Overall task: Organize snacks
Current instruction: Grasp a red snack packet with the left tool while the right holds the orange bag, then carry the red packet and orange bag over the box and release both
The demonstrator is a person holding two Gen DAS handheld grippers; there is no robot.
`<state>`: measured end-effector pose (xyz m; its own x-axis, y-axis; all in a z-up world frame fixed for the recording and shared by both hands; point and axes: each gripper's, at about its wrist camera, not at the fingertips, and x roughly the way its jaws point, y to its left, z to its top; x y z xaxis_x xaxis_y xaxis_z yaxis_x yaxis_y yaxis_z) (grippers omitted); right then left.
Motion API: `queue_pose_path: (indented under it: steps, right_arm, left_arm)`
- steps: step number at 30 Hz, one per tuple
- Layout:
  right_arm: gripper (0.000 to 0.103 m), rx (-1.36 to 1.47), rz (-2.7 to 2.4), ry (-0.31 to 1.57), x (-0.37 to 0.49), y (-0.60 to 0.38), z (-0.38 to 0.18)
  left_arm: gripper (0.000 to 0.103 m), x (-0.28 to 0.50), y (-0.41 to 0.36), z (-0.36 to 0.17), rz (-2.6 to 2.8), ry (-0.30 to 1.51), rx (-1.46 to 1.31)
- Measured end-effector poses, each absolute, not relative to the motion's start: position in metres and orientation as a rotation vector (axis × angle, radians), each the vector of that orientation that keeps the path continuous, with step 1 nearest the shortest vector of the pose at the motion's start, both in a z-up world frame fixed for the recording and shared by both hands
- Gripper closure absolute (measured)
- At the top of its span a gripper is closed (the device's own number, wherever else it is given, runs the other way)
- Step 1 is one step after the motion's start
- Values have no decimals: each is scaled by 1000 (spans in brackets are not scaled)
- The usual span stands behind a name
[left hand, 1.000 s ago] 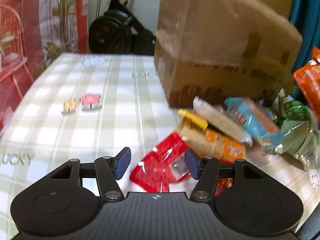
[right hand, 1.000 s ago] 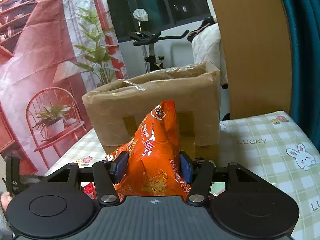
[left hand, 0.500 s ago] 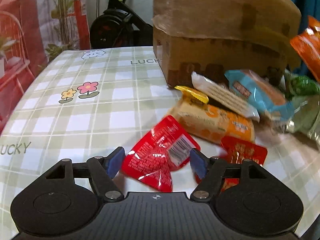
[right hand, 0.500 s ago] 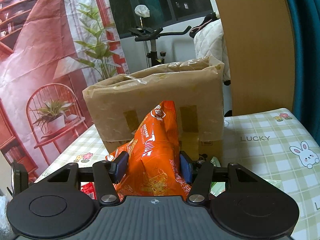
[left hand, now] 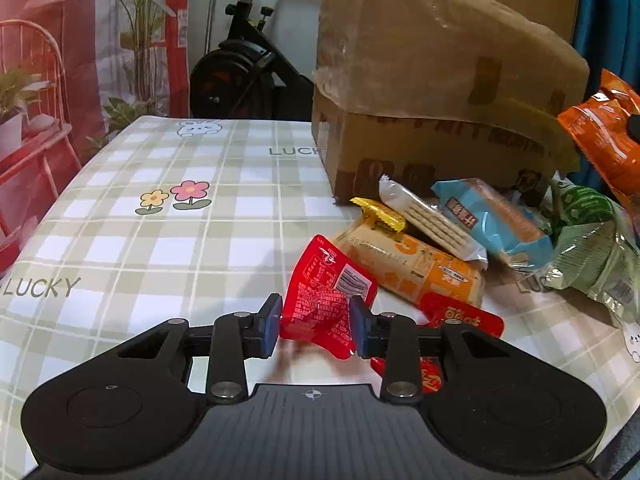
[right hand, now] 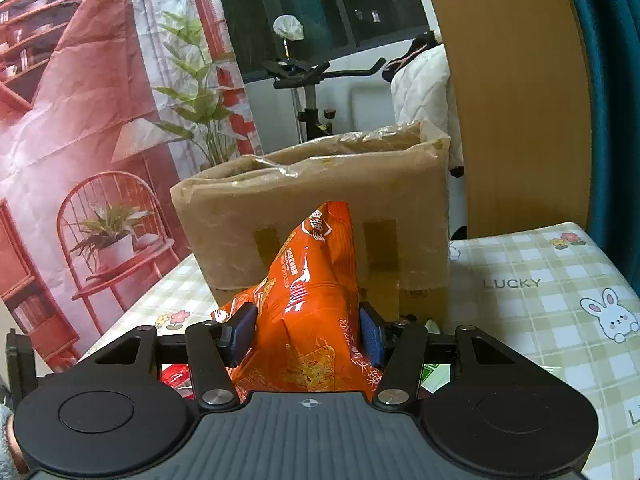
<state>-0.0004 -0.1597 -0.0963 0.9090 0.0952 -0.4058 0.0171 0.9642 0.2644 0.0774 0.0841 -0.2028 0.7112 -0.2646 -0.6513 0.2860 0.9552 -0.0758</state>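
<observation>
My left gripper [left hand: 315, 329] is shut on a small red snack packet [left hand: 326, 300], its far end still near the tablecloth. Beside it lie another red packet [left hand: 460, 318], an orange biscuit pack [left hand: 416, 266], a clear cracker pack [left hand: 432, 220], a blue pack [left hand: 492, 216] and a green bag [left hand: 592, 240]. My right gripper [right hand: 308, 330] is shut on an orange chip bag [right hand: 316, 288], held up in front of the open cardboard box [right hand: 320, 208]. The orange bag also shows at the right edge of the left wrist view [left hand: 604, 136].
The cardboard box [left hand: 432, 92] stands at the back of the checked tablecloth [left hand: 160, 240], lined with plastic film. An exercise bike [left hand: 240, 76] and a red printed backdrop [right hand: 80, 120] stand behind the table. A wooden panel [right hand: 512, 100] rises at the right.
My left gripper has closed on the red packet and lifted its near end. My right gripper has risen a little with the orange bag, still facing the box.
</observation>
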Motion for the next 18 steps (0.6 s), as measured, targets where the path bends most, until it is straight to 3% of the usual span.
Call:
queue_pose_path:
  steps: [4, 7, 18]
  right_arm:
    - [52, 271, 44, 422, -2, -161, -95]
    - [52, 271, 47, 422, -4, -160, -94]
    - [52, 278, 39, 413, -12, -163, -93]
  left_arm:
    - [65, 78, 82, -203, -333, 747, -9]
    - [53, 77, 75, -205, -348, 777, -8]
    - [48, 78, 58, -215, -327, 812, 91]
